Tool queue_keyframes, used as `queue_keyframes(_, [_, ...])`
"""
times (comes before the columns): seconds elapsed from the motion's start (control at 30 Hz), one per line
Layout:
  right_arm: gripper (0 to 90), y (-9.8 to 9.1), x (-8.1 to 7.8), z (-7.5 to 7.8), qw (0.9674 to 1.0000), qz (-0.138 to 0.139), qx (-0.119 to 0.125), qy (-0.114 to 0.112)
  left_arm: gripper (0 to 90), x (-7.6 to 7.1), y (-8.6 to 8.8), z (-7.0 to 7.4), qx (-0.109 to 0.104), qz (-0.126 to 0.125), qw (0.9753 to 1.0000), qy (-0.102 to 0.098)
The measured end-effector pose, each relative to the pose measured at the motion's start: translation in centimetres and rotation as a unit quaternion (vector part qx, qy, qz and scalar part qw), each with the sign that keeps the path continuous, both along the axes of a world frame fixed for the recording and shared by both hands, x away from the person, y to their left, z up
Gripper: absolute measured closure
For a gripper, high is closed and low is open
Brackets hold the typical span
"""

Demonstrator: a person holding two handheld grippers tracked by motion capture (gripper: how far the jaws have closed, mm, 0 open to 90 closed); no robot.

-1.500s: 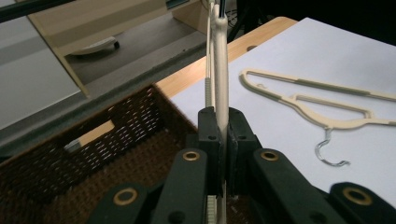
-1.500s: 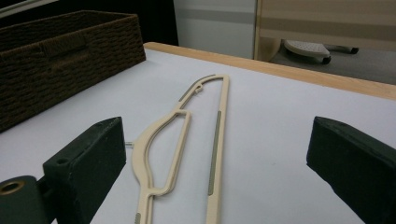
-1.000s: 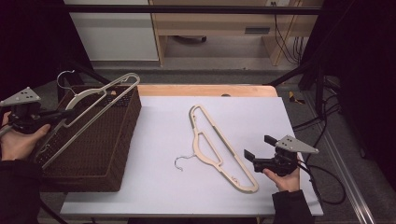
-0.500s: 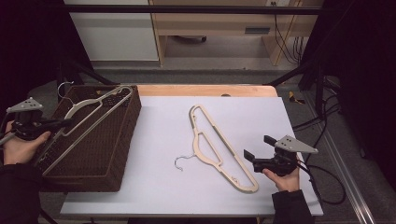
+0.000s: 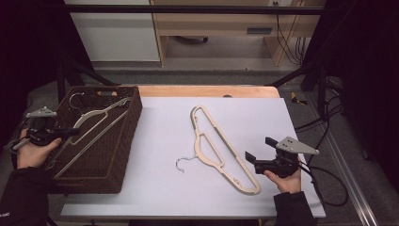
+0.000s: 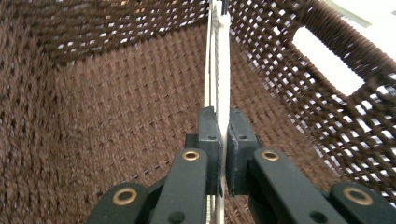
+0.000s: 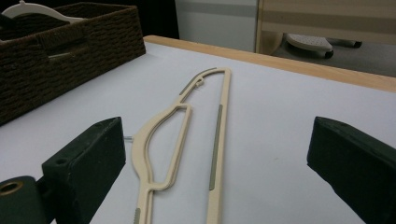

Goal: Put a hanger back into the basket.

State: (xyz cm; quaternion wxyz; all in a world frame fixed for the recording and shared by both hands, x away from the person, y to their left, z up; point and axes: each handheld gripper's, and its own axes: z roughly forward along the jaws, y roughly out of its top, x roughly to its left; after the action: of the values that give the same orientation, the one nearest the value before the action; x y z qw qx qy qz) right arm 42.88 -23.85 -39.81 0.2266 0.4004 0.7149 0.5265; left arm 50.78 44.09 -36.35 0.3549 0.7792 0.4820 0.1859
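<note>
- Two grippers are in use. The left gripper (image 5: pixel 70 132) is clamped on a cream hanger (image 6: pixel 218 70), jaws closed flat against its thin edge, inside the brown woven basket (image 5: pixel 123 155) at the left of the table.
- The right gripper (image 5: pixel 256 149) rests at the near right with its jaws spread wide and nothing between them.
- A second hanger (image 5: pixel 221 150) lies flat on the white table (image 5: pixel 155 188), just left of the right gripper.
- Handling judgement: light, stiff, smooth plastic; grip a straight bar edge-on, clear of the wire hook (image 5: pixel 184 162).
</note>
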Motion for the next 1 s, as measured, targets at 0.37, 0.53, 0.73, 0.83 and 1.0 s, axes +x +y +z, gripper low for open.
queue_keyframes(0.37, [4.8,0.1,0.0,-0.1,1.0000,-0.001,-0.001,0.001,82.9,0.3,0.5,-1.0,0.017,0.052,0.9984,0.011])
queue_keyframes(0.53, [4.8,0.3,0.1,-0.2,1.0000,0.001,-0.003,0.001,79.7,0.4,1.2,-1.2,0.021,0.077,0.9967,0.019])
queue_keyframes(0.73, [4.9,0.4,0.2,-0.3,1.0000,0.002,-0.004,0.003,74.0,0.6,1.9,-1.8,0.038,0.098,0.9938,0.034])
queue_keyframes(0.83, [5.1,0.4,0.2,-0.3,1.0000,0.003,-0.002,0.005,70.5,0.8,2.0,-2.2,0.044,0.115,0.9912,0.050])
queue_keyframes(1.0, [5.1,0.5,0.2,-0.4,1.0000,0.006,-0.004,0.005,67.6,1.3,2.3,-2.8,0.053,0.136,0.9863,0.076])
